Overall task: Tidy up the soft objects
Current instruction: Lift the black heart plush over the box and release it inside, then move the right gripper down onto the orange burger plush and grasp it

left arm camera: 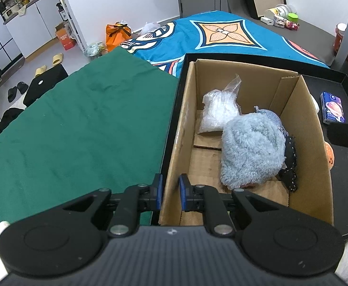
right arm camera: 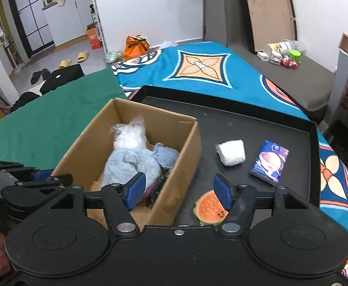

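A cardboard box stands in a black tray. Inside lie a fluffy light-blue item, a clear bag of white stuffing and a dark piece with white stitching. My left gripper is shut on the box's near left wall. The right gripper stands open above the box's right wall, its pads touching nothing. On the tray to the right lie a watermelon-shaped pad, a white wrapped bundle and a blue tissue pack.
A green cloth covers the surface left of the tray. A blue patterned blanket lies beyond it. An orange bag, slippers and cabinets are on the floor side at the far left.
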`<action>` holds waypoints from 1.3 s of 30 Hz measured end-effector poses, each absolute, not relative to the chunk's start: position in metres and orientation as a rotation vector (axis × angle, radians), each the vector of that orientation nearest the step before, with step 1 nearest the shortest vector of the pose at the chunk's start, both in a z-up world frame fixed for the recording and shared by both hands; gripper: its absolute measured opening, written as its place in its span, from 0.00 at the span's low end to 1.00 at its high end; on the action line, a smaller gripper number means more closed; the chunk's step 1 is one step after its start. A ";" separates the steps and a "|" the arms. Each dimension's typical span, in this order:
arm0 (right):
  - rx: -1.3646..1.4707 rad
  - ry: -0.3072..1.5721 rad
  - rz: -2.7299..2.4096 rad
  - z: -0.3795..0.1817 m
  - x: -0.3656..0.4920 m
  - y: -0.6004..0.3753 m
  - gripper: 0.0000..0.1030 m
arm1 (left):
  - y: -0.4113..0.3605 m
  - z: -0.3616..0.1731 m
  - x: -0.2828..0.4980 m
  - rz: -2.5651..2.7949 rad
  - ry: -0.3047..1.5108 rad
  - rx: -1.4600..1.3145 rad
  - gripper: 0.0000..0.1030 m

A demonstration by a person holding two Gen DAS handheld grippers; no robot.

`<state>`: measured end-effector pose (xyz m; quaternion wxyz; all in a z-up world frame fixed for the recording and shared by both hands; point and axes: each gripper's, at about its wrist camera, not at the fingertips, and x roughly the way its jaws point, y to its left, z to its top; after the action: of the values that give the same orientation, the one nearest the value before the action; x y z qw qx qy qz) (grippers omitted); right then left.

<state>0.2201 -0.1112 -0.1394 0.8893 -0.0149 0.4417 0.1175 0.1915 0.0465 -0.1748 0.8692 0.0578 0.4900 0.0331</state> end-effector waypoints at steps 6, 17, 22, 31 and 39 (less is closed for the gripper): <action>-0.017 0.931 0.242 -0.144 0.217 -0.124 0.61 | 0.042 -0.175 0.192 0.080 1.030 0.145 0.14; 0.002 0.974 0.259 -0.168 0.215 -0.151 0.63 | 0.028 -0.171 0.187 0.113 0.999 0.249 0.48; 0.002 0.978 0.270 -0.184 0.216 -0.164 0.63 | 0.023 -0.170 0.186 0.121 0.995 0.283 0.58; 0.032 0.953 0.318 -0.210 0.219 -0.177 0.66 | 0.013 -0.171 0.187 0.144 0.987 0.349 0.66; 0.115 0.932 0.345 -0.225 0.226 -0.185 0.66 | 0.003 -0.173 0.191 0.173 0.991 0.399 0.66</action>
<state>0.2258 -0.1849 -0.2246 0.8775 0.0549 0.4468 0.1653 0.1910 0.0030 -0.1731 0.8571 0.1897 0.4718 0.0823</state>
